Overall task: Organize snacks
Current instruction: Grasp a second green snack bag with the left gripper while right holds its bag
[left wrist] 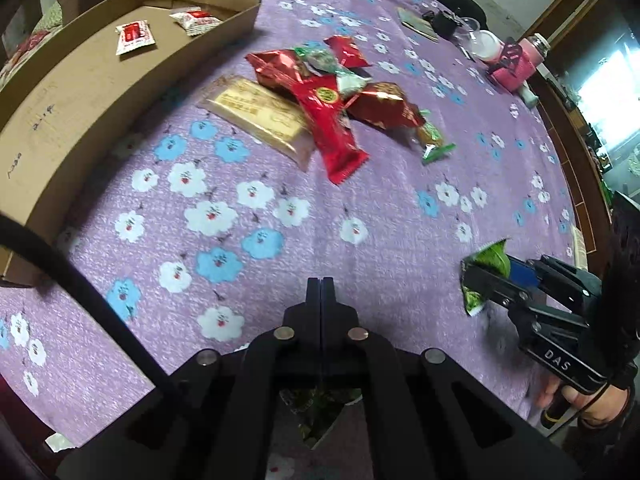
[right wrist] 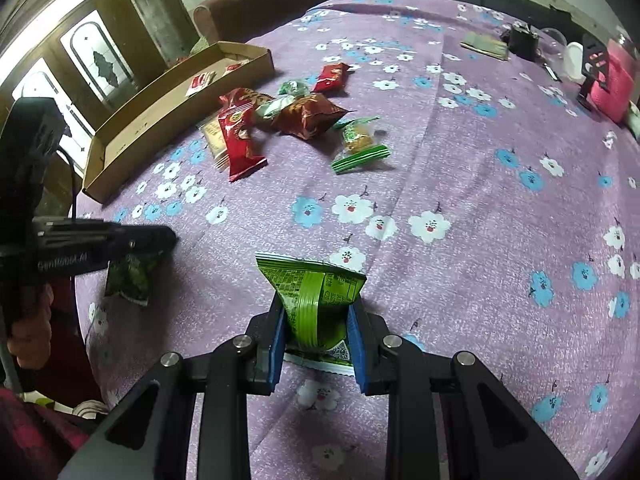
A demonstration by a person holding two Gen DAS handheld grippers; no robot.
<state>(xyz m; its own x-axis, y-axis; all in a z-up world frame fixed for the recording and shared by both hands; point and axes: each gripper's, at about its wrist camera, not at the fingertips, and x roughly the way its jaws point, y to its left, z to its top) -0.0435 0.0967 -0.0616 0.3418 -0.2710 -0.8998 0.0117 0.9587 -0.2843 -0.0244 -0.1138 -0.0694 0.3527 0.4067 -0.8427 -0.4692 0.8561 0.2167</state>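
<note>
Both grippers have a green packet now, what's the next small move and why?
Probably carry both toward the cardboard box. The right gripper is clamped on a green packet, the left gripper pinches a dark green packet, and the box already holds small red-and-white packets.

Cloth, cardboard and shiny foil
Matt, nubbly purple tablecloth (right wrist: 480,168); plain matt cardboard tray (left wrist: 80,92); glossy crinkled red wrappers (left wrist: 328,128); glossy green packet (right wrist: 316,300).

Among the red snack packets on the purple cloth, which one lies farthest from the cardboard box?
The small red packet at the far end of the pile, beyond the green packets; the long red bar and the dark red bag lie nearer the cardboard box.
</note>
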